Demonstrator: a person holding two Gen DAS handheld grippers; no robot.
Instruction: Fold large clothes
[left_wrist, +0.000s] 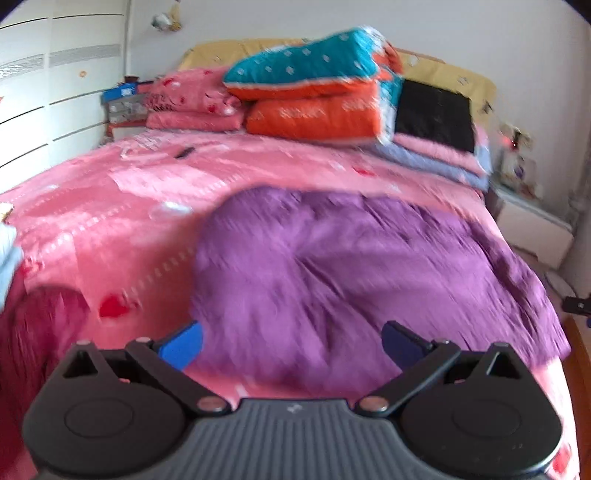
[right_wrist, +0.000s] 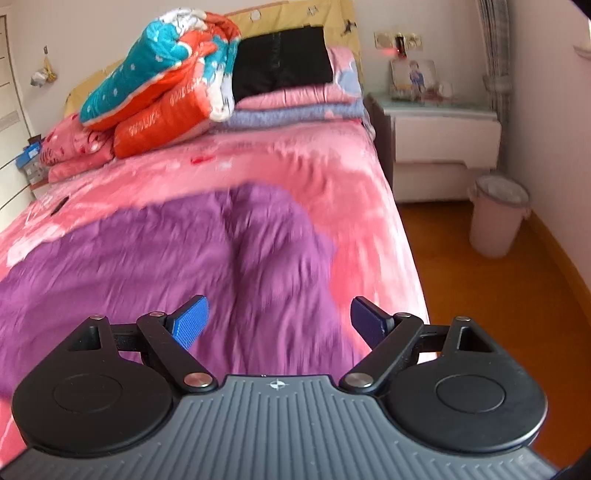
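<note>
Lying spread on the bed (left_wrist: 110, 229) is the purple garment (left_wrist: 351, 266), rumpled, over the near half of the pink patterned cover. In the left wrist view it fills the centre and right of the bed and reaches the bed's right edge; in the right wrist view it runs from the left border across to the middle, with a raised fold or ridge running up its centre. Both views are motion-blurred, so the garment's type and its seams cannot be told.

Left gripper (left_wrist: 291, 345): fingers released, blue pads set wide apart, nothing between them. They hover above the near edge of the purple garment; no contact visible.

Right gripper (right_wrist: 279, 321): fingers likewise spread wide and empty, above the garment's near right part, not touching it as far as the blur allows.

At the head of the bed:
- an orange and teal quilt (left_wrist: 317, 92), folded and stacked, leaning on the yellow headboard (left_wrist: 447, 70);
- a pink folded bedding pile (left_wrist: 192, 103) to its left;
- a black folded item (left_wrist: 436, 114) on top of pink and lavender folded blankets to its right.

A small dark object (left_wrist: 184, 152) lies on the cover near the pink pile; too small to identify.

Beside the bed in the right wrist view: a white nightstand (right_wrist: 439, 136) and a pale waste bin (right_wrist: 496, 218) on the wooden floor (right_wrist: 480, 314). White wardrobe doors (left_wrist: 55, 81) stand at left in the left wrist view.
</note>
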